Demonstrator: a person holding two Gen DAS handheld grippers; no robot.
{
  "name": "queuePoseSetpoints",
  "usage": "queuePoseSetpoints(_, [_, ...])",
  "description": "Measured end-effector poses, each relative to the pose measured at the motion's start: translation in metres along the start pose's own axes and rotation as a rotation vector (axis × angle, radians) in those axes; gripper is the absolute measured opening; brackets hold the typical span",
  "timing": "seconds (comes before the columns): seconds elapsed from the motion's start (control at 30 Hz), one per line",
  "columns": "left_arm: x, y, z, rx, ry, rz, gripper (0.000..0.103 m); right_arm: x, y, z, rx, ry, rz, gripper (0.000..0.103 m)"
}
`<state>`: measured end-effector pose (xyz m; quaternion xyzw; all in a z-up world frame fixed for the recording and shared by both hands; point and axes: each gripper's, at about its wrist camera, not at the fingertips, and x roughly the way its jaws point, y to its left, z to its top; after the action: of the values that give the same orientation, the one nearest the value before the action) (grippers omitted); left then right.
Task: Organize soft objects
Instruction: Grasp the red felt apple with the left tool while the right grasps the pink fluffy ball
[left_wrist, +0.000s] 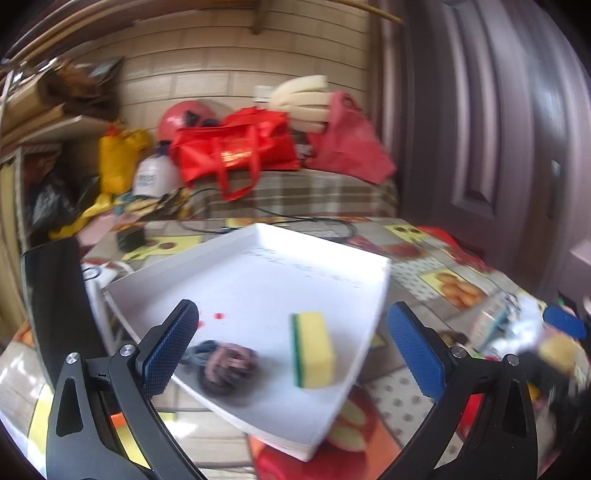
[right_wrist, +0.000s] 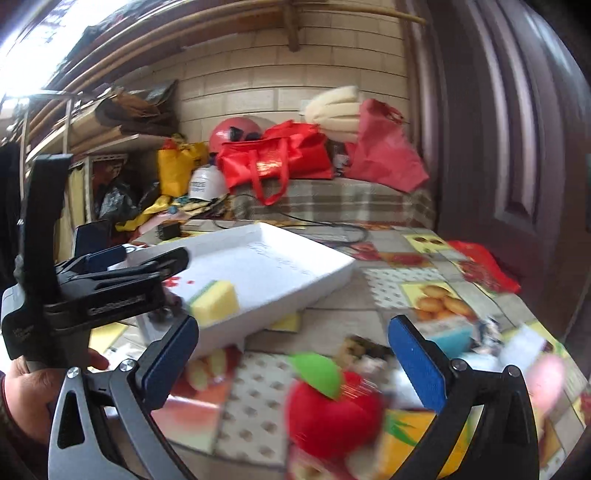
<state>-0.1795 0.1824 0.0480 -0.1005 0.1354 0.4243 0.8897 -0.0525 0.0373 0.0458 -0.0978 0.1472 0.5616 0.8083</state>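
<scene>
Sponge (left_wrist: 314, 349) and a dark tangle of what I take to be yarn or hair ties (left_wrist: 221, 365), too blurred to be sure, already lie inside the white tray (left_wrist: 258, 258), so I judge two soft things sorted. My left gripper (left_wrist: 291, 347) hangs over the tray's near corner with its jaws spread wide and nothing between them. My right gripper (right_wrist: 295, 369) is likewise wide open and empty, poised just above the plush red apple (right_wrist: 332, 410) with its green leaf, which sits on the patterned tablecloth (right_wrist: 388, 288) outside the tray. I think that apple is next. More soft-looking bits, something pink (right_wrist: 546, 376) and a teal block (right_wrist: 456, 338), lie near it at the right, so by my reckoning the job is perhaps halfway, with several pieces left on the cloth.
</scene>
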Motion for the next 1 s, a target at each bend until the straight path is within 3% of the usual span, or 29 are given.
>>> queuePoseSetpoints(0.13, [0.001,-0.033,-0.003,0.074,0.059,-0.152,0.103,-0.015,-0.085,-0.004,0.244,-0.001,-0.156,0.103])
queuePoseSetpoints(0.23, [0.012,-0.055,-0.008,0.103,0.162,-0.258,0.103,-0.029,-0.137,-0.009,0.374,-0.031,-0.274,0.103])
queuePoseSetpoints(0.33, [0.026,-0.079,-0.015,0.142,0.284,-0.332,0.103,-0.024,-0.169,-0.019,0.502,0.028,-0.254,0.103])
queuePoseSetpoints(0.43, [0.030,-0.097,-0.021,0.180,0.328,-0.359,0.103,-0.017,-0.186,-0.031,0.606,0.073,-0.222,0.103])
queuePoseSetpoints(0.6, [0.040,-0.125,-0.026,0.234,0.374,-0.393,0.103,-0.007,-0.183,-0.034,0.604,0.121,-0.182,0.102])
queuePoseSetpoints(0.87, [0.056,-0.137,-0.029,0.256,0.437,-0.372,0.102,-0.026,-0.205,-0.046,0.687,0.123,-0.235,0.101])
queuePoseSetpoints(1.0, [0.059,-0.137,-0.031,0.254,0.461,-0.388,0.093,-0.015,-0.208,-0.044,0.610,0.246,-0.214,0.101])
